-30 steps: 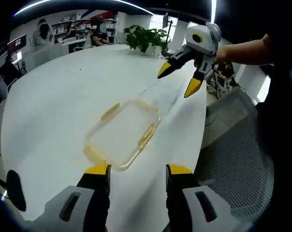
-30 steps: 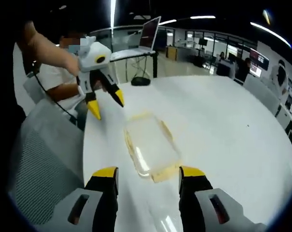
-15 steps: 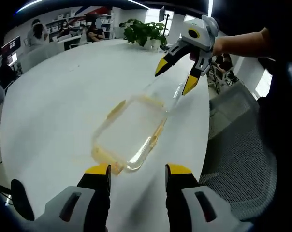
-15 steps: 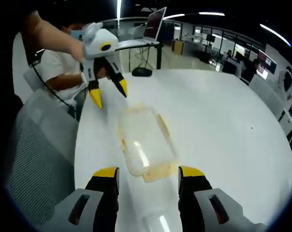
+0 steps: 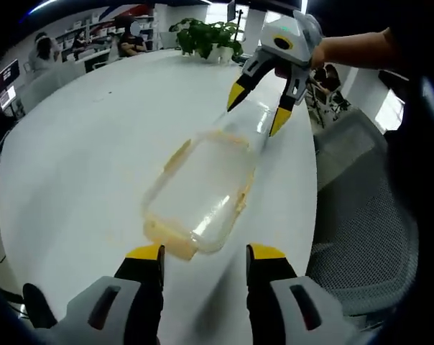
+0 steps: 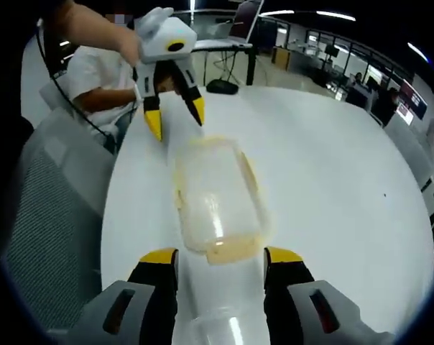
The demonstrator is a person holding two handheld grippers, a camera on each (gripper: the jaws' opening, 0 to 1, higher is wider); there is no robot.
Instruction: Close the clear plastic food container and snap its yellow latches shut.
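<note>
While the container (image 5: 202, 190) lies on the white surface (image 5: 80, 136) in the left gripper view, the left tool (image 5: 204, 253) hangs released just short of it. Right gripper view — right tool (image 6: 220, 256) released too, straddling the lid end; closing looks the step in hand, needing the lid (image 6: 215, 332) swung over.

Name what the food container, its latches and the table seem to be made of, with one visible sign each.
Container: clear plastic, glossy; the table shows through it and it carries bright glare streaks.
Latches: translucent yellowish plastic, probably; tinted strips along the rim.
Table: smooth white top, faintly sheened; laminate or painted board, the look leaves it open.
</note>
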